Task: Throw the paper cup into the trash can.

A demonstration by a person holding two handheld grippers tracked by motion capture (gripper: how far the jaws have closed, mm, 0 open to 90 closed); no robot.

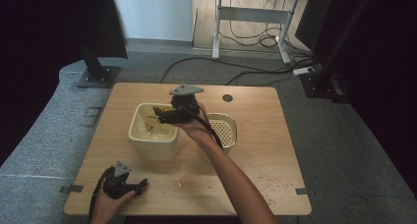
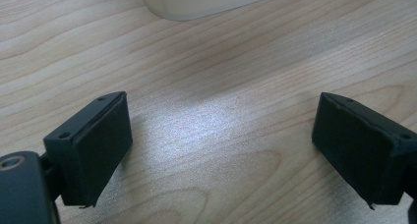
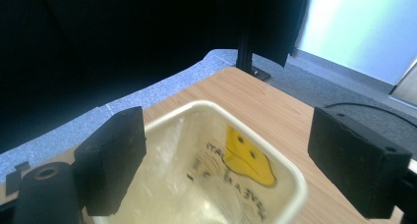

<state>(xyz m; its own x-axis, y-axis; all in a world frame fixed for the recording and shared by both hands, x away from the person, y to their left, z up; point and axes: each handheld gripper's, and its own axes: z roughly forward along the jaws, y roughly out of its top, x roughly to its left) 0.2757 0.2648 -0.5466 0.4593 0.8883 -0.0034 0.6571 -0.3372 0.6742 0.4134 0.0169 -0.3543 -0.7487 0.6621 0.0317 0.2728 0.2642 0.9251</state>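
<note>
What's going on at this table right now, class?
A person works at a wooden table with a tool in each hand. The right tool hovers over a cream tub, jaws open and empty; inside the tub is a yellow smiley print. Beside the tub sits a strainer, and crumbs lie scattered near the front right. The left tool rests low at the front left corner, jaws open, holding nothing.
</note>
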